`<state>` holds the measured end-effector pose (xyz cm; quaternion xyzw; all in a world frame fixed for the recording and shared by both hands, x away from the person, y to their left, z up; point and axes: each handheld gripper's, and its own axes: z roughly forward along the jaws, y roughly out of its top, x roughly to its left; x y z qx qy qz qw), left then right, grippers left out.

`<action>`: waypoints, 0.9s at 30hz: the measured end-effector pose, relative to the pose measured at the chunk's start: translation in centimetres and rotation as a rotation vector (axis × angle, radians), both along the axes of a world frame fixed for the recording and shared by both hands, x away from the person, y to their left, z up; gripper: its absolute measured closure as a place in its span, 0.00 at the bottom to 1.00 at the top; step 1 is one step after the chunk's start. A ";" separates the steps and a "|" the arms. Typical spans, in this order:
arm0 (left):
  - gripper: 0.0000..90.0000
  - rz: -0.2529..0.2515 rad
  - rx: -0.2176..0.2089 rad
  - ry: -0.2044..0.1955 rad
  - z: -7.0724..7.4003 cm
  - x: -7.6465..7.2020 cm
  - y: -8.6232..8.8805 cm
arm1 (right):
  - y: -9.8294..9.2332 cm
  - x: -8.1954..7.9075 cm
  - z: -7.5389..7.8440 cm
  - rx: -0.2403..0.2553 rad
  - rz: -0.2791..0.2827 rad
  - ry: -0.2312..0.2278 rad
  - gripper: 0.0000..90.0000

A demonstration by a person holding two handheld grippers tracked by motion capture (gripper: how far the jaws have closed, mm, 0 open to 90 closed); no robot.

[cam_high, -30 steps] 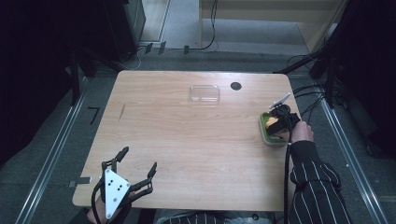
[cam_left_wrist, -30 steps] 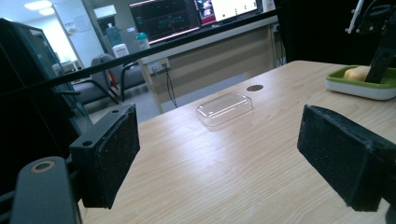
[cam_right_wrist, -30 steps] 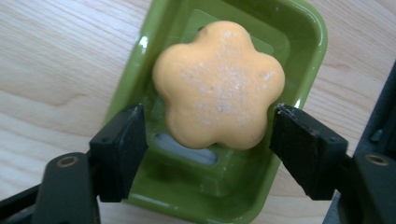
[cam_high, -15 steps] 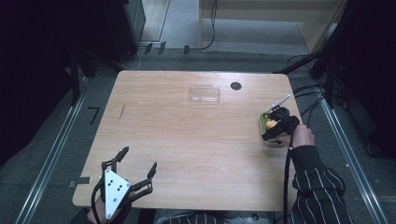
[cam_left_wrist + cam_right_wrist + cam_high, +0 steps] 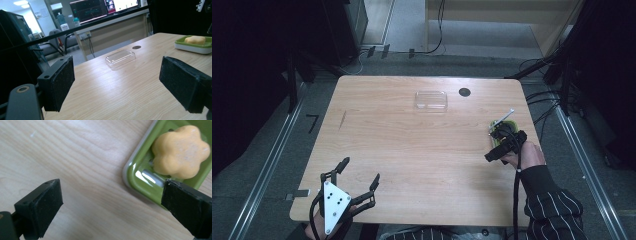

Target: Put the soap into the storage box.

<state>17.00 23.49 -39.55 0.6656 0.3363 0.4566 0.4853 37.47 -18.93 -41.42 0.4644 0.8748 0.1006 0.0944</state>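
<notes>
Wooden desk (image 5: 412,150), nothing really started: clear lid (image 5: 431,100) off, soap (image 5: 180,152) sitting in green dish (image 5: 140,176), both tools, left tool (image 5: 346,192) and right tool (image 5: 111,205), wide open, empty.

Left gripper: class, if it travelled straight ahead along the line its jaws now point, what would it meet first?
Probably the clear plastic lid, lying flat on the table roughly midway ahead of the open left gripper. The bare wood before it looks free, though depth is hard to judge.

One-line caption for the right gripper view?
Right gripper open above the table, beside a green dish holding flower-shaped orange soap.
</notes>
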 end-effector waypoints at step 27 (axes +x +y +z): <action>0.14 -0.001 0.002 0.000 0.0 0.0 -0.1 | 1.9 -8.0 -2.1 -0.062 0.106 0.004 0.03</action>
